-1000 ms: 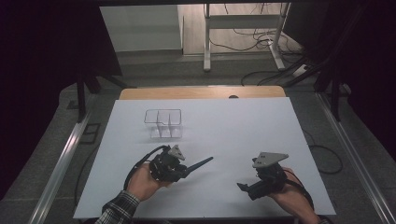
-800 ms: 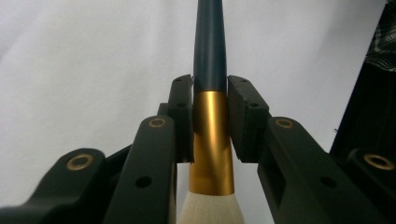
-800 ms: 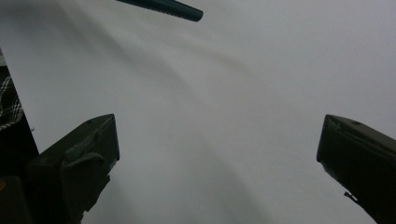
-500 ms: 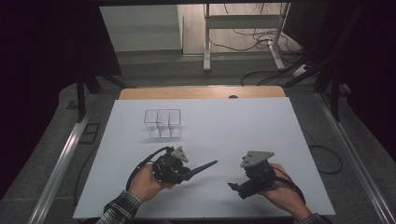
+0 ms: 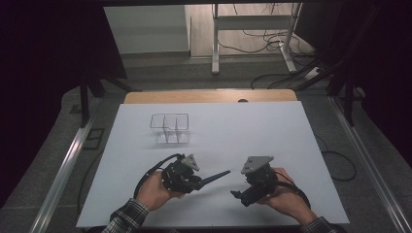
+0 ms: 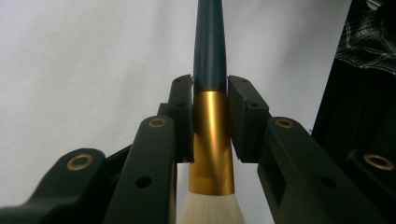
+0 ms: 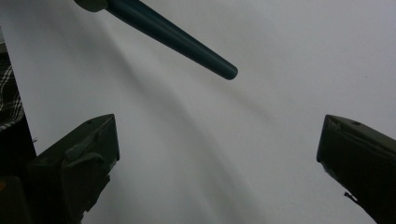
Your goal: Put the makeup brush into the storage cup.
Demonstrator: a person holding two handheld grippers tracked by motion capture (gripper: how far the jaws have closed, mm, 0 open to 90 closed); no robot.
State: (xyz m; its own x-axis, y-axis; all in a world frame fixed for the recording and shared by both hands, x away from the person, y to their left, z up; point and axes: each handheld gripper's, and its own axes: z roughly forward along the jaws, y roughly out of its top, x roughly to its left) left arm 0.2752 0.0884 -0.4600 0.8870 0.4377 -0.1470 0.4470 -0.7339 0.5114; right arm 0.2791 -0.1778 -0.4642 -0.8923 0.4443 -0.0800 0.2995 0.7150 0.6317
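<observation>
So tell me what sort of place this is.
Probably a lab recording bench, not a home: a table under a plain white sheet, dark curtains around it, loose cables on the floor, and a person holding a gripper in each hand.

The brush (image 6: 209, 93) ran off the left gripper view's near edge, so its white bristles were cut short. In the high view the clear divided box (image 5: 170, 128) was too faint to show any contents.
</observation>
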